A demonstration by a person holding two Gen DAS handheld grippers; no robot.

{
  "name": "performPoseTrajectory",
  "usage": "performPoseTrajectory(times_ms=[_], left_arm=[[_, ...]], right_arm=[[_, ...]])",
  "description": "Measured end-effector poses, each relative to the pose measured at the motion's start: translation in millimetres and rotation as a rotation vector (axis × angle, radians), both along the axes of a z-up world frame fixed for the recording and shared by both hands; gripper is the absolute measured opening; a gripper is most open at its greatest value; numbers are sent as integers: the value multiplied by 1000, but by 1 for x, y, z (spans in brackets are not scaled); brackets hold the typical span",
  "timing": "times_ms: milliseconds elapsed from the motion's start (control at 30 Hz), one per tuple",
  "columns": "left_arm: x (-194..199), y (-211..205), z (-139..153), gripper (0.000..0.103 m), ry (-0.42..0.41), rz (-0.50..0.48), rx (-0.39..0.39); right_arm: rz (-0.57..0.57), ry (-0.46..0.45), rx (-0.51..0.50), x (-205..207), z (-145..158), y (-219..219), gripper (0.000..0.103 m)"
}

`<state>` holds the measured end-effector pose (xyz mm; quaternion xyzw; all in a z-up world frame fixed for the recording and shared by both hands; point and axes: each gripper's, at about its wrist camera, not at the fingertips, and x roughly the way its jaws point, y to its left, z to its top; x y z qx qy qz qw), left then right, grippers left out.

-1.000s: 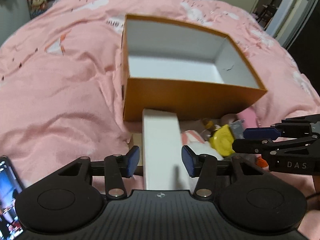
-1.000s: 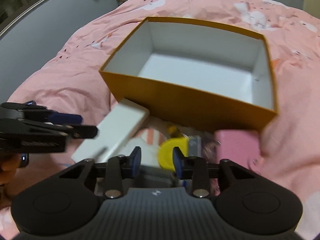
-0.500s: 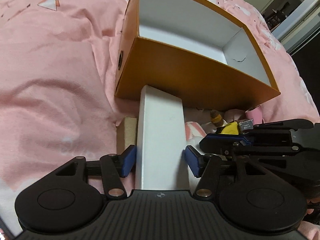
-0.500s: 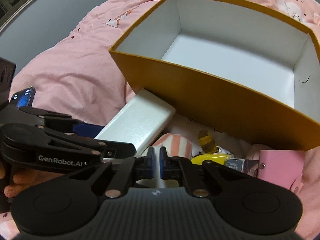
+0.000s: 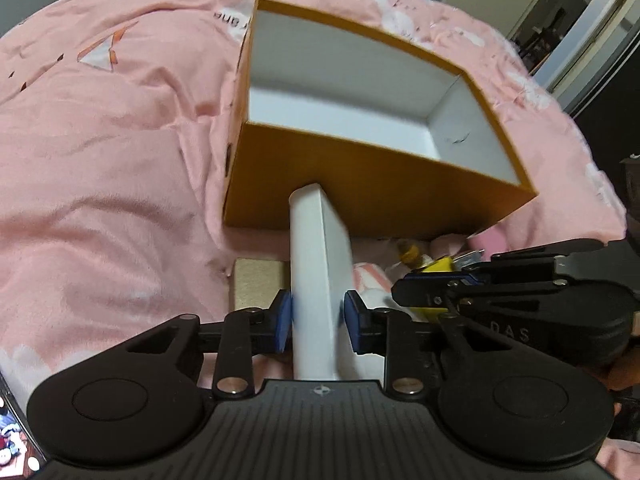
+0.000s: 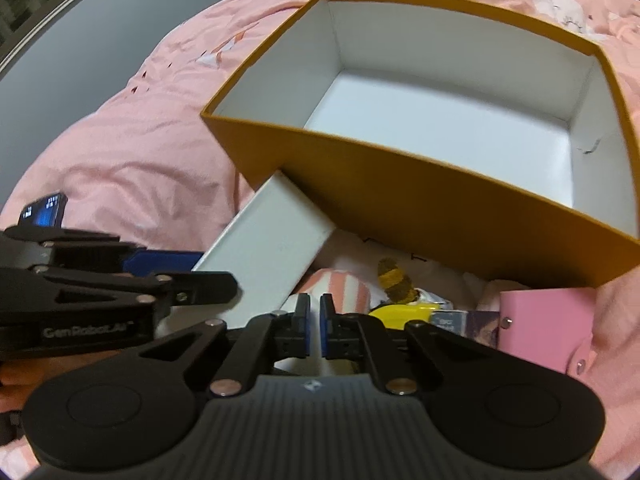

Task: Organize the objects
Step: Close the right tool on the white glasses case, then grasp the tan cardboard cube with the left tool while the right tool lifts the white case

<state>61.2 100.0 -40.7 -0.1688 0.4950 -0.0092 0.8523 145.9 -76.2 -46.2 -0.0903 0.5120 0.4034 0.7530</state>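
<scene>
An open orange box point(image 5: 360, 184) with a white inside sits on the pink bedspread, also seen from the right wrist point(image 6: 440, 208). A long white box point(image 5: 316, 264) leans against its front wall, tipped onto its edge. My left gripper point(image 5: 318, 318) is closing on the near end of that white box point(image 6: 272, 252), and both blue pads touch its sides. My right gripper point(image 6: 315, 328) is shut, low over a pile of small items. I see nothing held between its pads. In the left wrist view the right gripper point(image 5: 404, 286) lies just right of the white box.
Below the orange box lies a pile: a pink-and-white striped item point(image 6: 344, 292), a brown-and-yellow striped toy point(image 6: 394, 280), a yellow piece point(image 6: 400, 314), a small dark packet point(image 6: 464, 324) and a pink case point(image 6: 548, 328). A tan block point(image 5: 258, 284) lies left of the white box. A phone point(image 6: 44, 210) sits at far left.
The left jaws have come in from wide apart onto the white box, which has rolled from flat onto its edge. The right jaws went from slightly apart to shut and dropped toward the pile.
</scene>
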Motion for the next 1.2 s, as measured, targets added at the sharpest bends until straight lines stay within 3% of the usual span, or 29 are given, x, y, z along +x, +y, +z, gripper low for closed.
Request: performPoseTrajectory(times_ms=[167,267,300,333,367,533,733,867,1000,1200], left_arm=[[-2,-9,11,33,-53,-53,-24],[-1,-12,10,32,-58,-68,-43],[-1,-12,8,30,-46,-86,-84],[-1,-12,5,22,-29,-108,-135],[0,-15,2,22,-18,-120,-159],[-1,-23,2,18,-26,-117,-104],[-5,-16,5,25,7,-144,-46],[-10,-2,6,26,11,-95,-15],[-6,13,4,29,36,-19,105],[5,21,-23,40,102,27,86]], right_arm=[[-66,23,42,2,11,-13,8],[-106,48,88,5,18,-20,21],[-117,52,101,6,21,-22,29],[-131,58,115,6,23,-24,33],[-142,69,130,7,25,-26,34],[-116,125,131,4,23,-17,38],[-103,243,113,5,-1,-6,44],[-117,300,109,10,-12,-1,45],[-96,296,109,10,-15,9,45],[-79,271,111,11,-22,24,41]])
